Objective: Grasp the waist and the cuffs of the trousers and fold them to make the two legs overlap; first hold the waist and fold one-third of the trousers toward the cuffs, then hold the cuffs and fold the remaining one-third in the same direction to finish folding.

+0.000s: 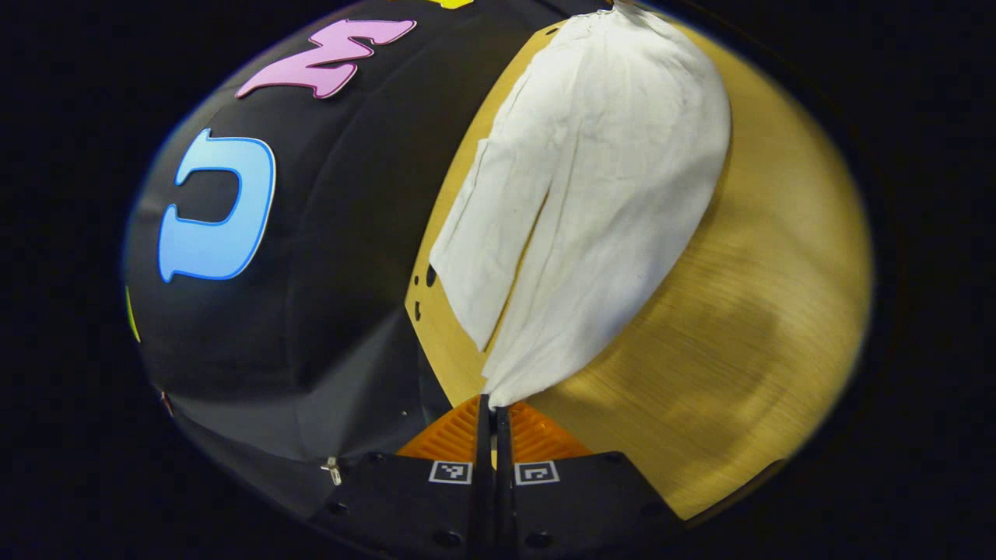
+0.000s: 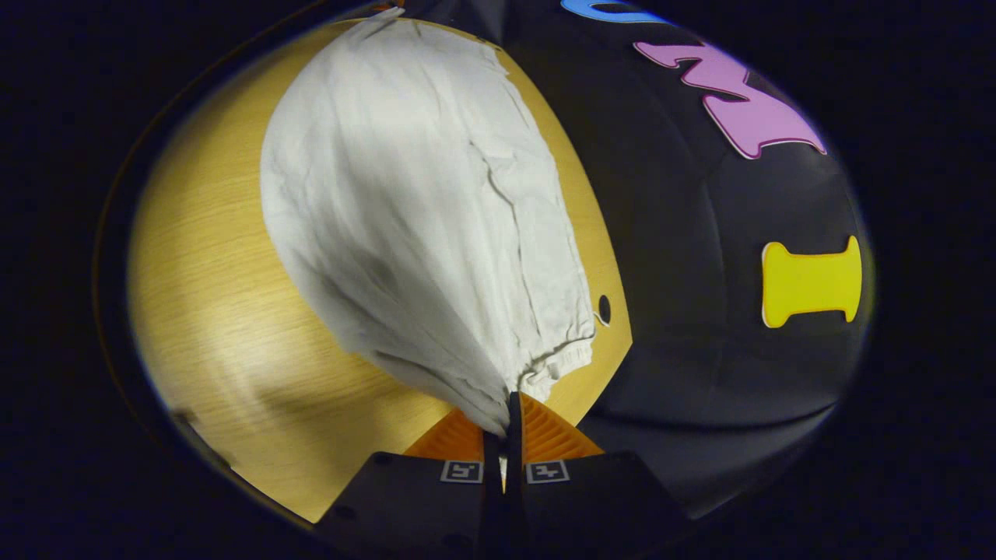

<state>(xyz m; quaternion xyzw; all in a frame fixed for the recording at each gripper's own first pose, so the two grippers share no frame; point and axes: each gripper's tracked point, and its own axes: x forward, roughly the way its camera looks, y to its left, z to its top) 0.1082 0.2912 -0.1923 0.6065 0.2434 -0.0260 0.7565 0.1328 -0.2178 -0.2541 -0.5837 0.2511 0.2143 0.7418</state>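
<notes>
We can't read any text, brand or number. The only signs we see are small square black-and-white coded markers, two on the left gripper (image 1: 492,404) at lower centre of its view, two on the right gripper (image 2: 507,412) likewise, not decodable.

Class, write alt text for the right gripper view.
The right gripper is shut on the gathered waist end of white trousers, which stretch away over a wooden table. Black booth cloth hangs at right.

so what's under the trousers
The wooden table lies under the trousers, bare around them. Whatever lies beneath the cloth itself is covered. Both grippers, left and right, pinch its edges.
</notes>
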